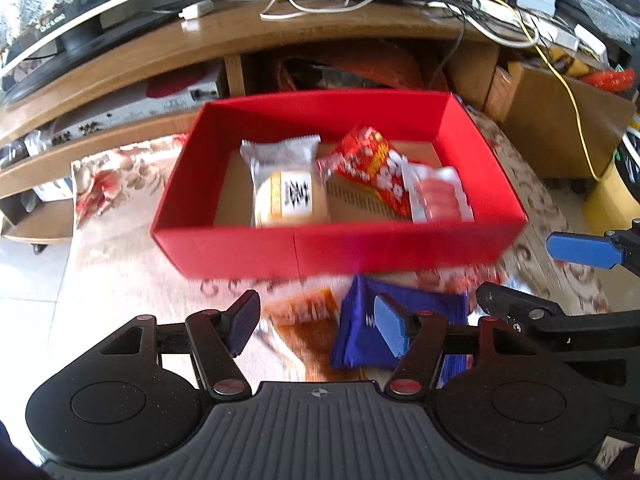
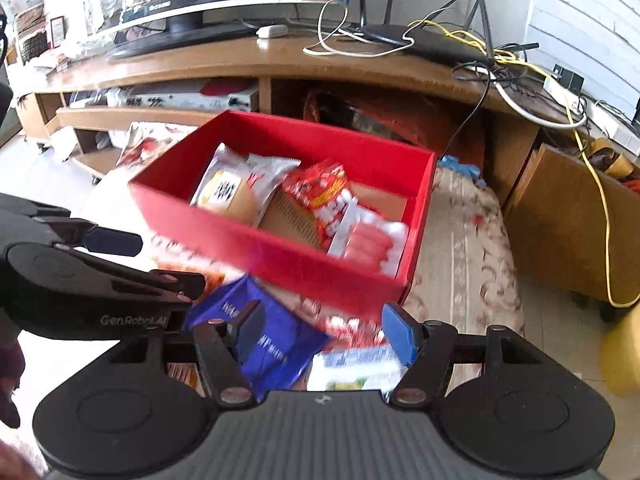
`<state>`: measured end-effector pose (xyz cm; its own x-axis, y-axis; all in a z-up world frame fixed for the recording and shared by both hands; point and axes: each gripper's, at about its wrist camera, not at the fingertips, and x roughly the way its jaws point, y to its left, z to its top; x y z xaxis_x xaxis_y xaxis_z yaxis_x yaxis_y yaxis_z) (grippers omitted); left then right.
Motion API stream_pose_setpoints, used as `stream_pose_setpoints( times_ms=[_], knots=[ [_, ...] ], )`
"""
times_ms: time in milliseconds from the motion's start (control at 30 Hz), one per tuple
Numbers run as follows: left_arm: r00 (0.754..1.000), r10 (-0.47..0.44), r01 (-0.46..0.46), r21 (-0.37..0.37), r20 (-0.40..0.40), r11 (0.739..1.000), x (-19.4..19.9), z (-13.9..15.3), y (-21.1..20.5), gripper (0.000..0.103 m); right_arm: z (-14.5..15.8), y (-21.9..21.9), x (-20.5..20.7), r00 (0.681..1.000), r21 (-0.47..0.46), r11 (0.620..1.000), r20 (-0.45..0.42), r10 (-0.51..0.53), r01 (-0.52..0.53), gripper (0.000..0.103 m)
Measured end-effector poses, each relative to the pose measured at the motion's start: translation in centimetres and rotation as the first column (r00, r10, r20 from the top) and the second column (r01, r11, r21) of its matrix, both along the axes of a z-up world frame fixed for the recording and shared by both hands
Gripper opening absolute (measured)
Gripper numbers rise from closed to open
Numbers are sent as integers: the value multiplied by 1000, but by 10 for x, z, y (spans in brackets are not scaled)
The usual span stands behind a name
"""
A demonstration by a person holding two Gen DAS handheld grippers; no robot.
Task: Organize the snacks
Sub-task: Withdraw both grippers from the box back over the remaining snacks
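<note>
Snacks are split between two places: three packets already lie in the red box point(image 1: 340, 248) on the patterned cloth point(image 1: 120, 184), while several more sit on the cloth just near of its front wall. Inside the box are a silver-wrapped bun point(image 1: 286, 188) on the left, a red-and-white crinkled packet point(image 1: 368, 164) in the middle and a clear pack of pink sausages point(image 1: 438, 196) at the right. Outside it, a blue packet point(image 2: 264, 340) lies beneath both tools, with an orange packet point(image 1: 308, 312) to its left and a pale green-printed one point(image 2: 352, 368) to its right, all blurred. The left gripper point(image 1: 320, 320) hangs with its jaws spread wide and nothing between them; the right gripper point(image 2: 324, 334) is likewise wide apart and empty, poised over the blue packet and its neighbours. The two tools sit very close — in the right wrist view the left one's finger reaches in just beside the blue packet — so I judge a collision or a tangle over the same packet to be the main risk. The loose packets overlap, so closing on one could drag another, and their glossy film may slip from the pads. A low approach could also nudge the box's front wall and shift it on the cloth
</note>
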<state>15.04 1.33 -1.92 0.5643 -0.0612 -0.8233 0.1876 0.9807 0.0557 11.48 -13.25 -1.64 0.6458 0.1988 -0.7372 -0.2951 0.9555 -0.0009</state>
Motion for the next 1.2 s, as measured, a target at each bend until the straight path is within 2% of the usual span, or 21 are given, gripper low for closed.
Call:
stream_pose_setpoints(
  times_ms=[367, 467, 600, 733, 833, 933, 1000, 1067, 1200],
  knots=[
    [998, 13, -13, -2, -65, 1000, -20, -18, -1, 69, -17, -2, -16, 997, -5, 1000, -81, 9, -10, 58],
    [997, 1, 0, 13, -82, 1000, -21, -25, -4, 73, -19, -5, -17, 995, -3, 1000, -96, 11, -12, 58],
    [992, 9, -13, -30, -124, 999, -15, -34, -2, 80, -19, -16, -13, 994, 15, 1000, -106, -17, 19, 58],
    [988, 20, -18, 20, -151, 1000, -9, -48, -7, 82, -20, -23, -10, 993, 29, 999, -116, -31, 35, 58],
    [984, 35, -31, 21, -177, 999, -3, -60, -9, 85, -20, -23, -10, 993, 36, 999, -118, -20, 24, 58],
    [985, 25, -22, 18, -173, 1000, -8, -58, -6, 79, -18, -24, -9, 993, 46, 999, -115, -17, 22, 58],
    [985, 26, -25, 10, -170, 1000, -14, -55, -1, 69, -16, -25, -9, 994, 55, 998, -109, -17, 23, 58],
    [986, 27, -26, 9, -166, 1000, -20, -51, 5, 63, -12, -25, -11, 995, 65, 998, -99, -13, 19, 58],
    [985, 50, -50, 6, -164, 999, -35, -48, 16, 58, -8, -25, -16, 996, 74, 997, -87, 1, 5, 58]
  ],
)
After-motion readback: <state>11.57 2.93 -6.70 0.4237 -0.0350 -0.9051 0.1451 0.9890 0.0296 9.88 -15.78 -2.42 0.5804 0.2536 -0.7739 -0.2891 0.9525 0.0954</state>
